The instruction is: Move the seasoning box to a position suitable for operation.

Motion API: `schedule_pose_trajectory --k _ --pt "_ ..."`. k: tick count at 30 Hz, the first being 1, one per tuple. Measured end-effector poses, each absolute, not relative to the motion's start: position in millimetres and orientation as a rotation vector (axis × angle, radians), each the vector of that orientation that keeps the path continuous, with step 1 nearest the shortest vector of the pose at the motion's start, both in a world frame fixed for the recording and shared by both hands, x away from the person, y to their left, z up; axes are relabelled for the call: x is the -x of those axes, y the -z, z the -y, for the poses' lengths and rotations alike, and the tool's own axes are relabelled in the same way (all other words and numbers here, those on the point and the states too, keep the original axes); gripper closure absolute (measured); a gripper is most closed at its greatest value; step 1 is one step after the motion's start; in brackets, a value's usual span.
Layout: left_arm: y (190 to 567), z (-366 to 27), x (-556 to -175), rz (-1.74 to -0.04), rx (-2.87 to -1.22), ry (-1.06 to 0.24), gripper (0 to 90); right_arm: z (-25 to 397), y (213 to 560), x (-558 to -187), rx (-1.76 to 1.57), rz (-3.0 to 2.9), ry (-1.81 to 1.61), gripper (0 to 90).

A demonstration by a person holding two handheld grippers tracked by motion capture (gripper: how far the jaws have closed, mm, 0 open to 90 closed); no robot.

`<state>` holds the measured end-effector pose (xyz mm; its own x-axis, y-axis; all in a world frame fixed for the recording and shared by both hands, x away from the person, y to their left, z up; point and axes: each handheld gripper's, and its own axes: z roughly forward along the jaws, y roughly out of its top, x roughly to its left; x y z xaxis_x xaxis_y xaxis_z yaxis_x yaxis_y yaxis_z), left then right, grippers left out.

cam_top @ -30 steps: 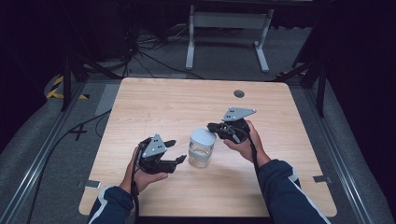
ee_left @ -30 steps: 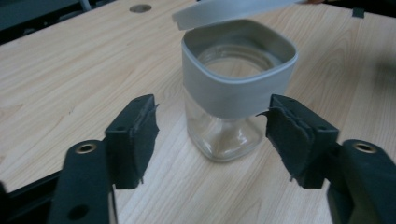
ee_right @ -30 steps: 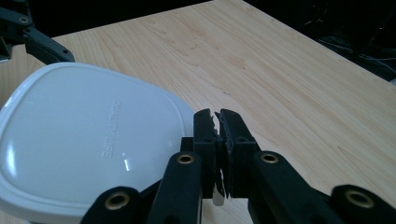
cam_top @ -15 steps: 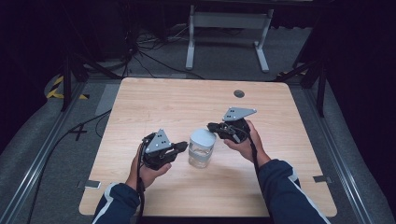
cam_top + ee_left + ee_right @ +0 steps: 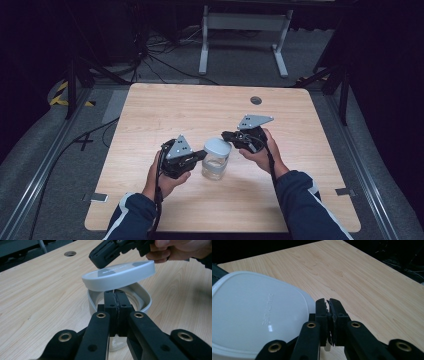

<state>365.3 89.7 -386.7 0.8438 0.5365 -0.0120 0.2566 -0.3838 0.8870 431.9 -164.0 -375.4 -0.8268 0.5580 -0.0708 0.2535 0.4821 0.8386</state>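
A clear plastic container point(image 5: 215, 169) stands on the wooden table point(image 5: 200, 110) between my two grippers. My left gripper point(image 5: 200, 156) reaches it from the left, its jaws shut on the container's near rim point(image 5: 142, 298). The grey-white lid point(image 5: 117, 275) hangs tilted just above the opening, apart from the rim. My right gripper point(image 5: 227, 136) comes in from the right and is shut on the lid's edge point(image 5: 257, 315). In the left gripper view that right gripper point(image 5: 100, 260) shows at the top, on the lid's far side.
A round cable hole point(image 5: 256, 100) sits in the table near its far edge. Bare wood lies all around the container. Beyond the table are a white metal stand point(image 5: 240, 30) and cables on the grey floor.
My left gripper has moved right, up to the container, and closed on its rim. The lid now sits lifted and tilted off the container. The right gripper has barely shifted.
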Motion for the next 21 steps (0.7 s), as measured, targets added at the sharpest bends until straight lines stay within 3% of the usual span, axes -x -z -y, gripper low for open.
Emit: schedule_pose_trajectory --k 21 --pt "357 -66 -395 -0.593 -1.986 -0.361 85.2 173 381 -440 -0.714 -2.422 -1.280 84.6"
